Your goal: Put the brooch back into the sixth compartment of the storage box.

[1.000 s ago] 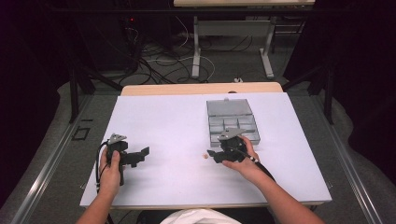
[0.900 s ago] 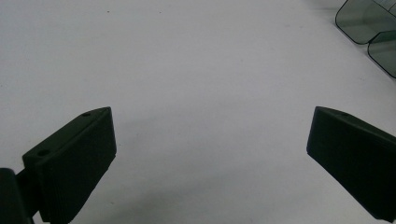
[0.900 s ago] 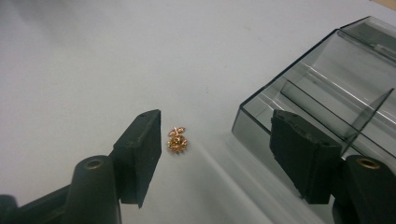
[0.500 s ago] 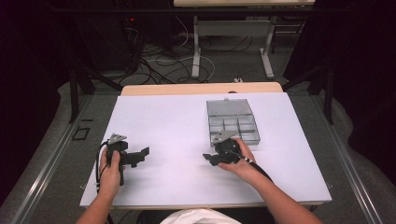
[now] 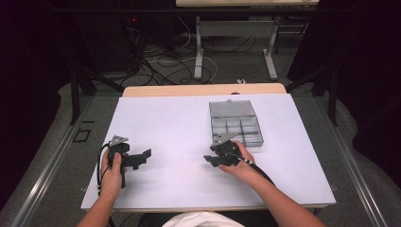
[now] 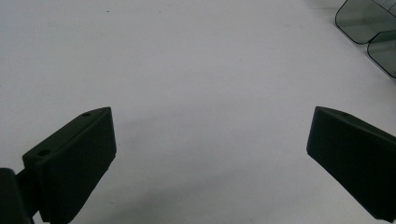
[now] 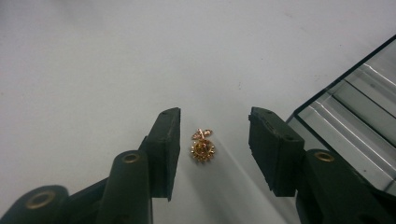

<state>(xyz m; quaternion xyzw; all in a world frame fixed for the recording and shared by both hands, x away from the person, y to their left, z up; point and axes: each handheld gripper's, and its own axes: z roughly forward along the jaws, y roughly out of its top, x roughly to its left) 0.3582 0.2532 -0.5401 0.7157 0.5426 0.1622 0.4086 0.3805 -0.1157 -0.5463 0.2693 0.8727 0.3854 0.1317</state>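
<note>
White worktop [image 5: 179,123] is carrying a clear compartment box [image 5: 235,124] right of centre. Right tongs [image 7: 212,135] are sitting partly open around a gold charm [image 7: 202,147], not touching it. Left tongs [image 6: 210,158] are gaping wide, empty.

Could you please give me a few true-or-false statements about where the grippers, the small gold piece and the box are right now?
1. The right gripper has its jaws open on either side of a small gold pendant. True.
2. The pendant is lifted off the table. False: it lies on the white table surface, apart from both jaws.
3. The clear compartment box stands open. True.
4. The left gripper is clamped on the box. False: its jaws are wide apart over bare table, the box off toward the top right corner.
5. The pendant lies inside a box compartment. False: it lies on the table beside the box.
</note>
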